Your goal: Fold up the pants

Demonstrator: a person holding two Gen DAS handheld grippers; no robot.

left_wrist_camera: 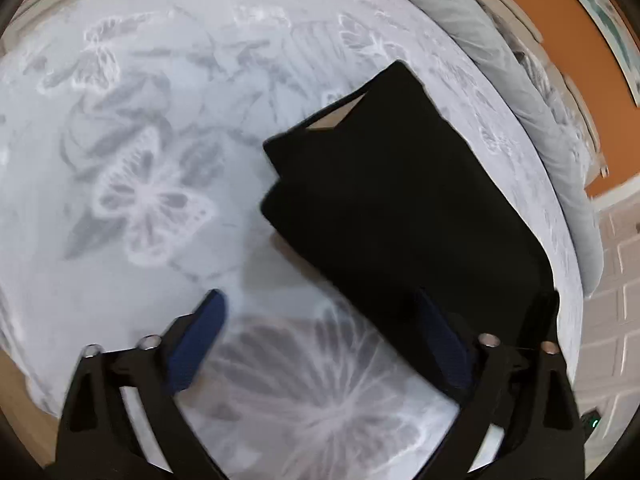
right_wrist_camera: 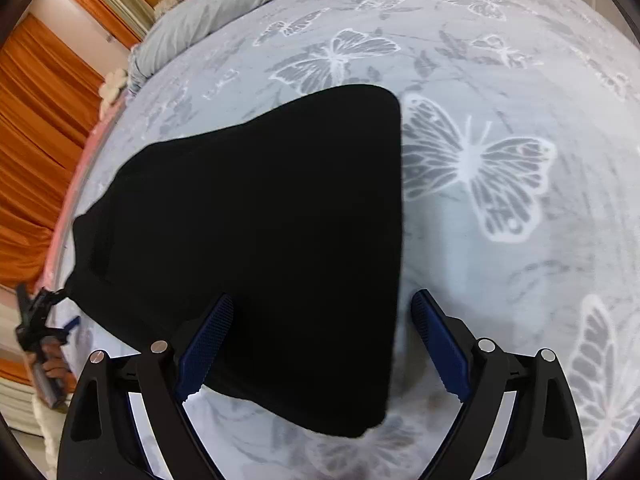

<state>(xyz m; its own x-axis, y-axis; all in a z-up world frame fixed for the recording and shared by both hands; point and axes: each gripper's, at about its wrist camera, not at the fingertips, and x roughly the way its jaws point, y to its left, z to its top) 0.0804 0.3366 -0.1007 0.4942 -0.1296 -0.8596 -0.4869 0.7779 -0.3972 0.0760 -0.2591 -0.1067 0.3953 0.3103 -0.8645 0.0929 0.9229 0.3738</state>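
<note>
Black pants (right_wrist_camera: 256, 240), folded flat on butterfly-print bedspread (right_wrist_camera: 500, 240)

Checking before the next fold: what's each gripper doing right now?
Left gripper: open, holding nothing.
Right gripper: open over the folded black fabric pants, not gripping.

A: Lighting condition?
B: Bright, even, diffuse; source not visible. Soft shadow only beside the black pants (left_wrist_camera: 404, 200) on the bed (left_wrist_camera: 160, 80). The pants read as flat black, no fold detail.
A: Image quality?
B: Left wrist view shows motion blur; right wrist view is sharper. Both show strong fisheye curvature and dark corner vignetting.
</note>
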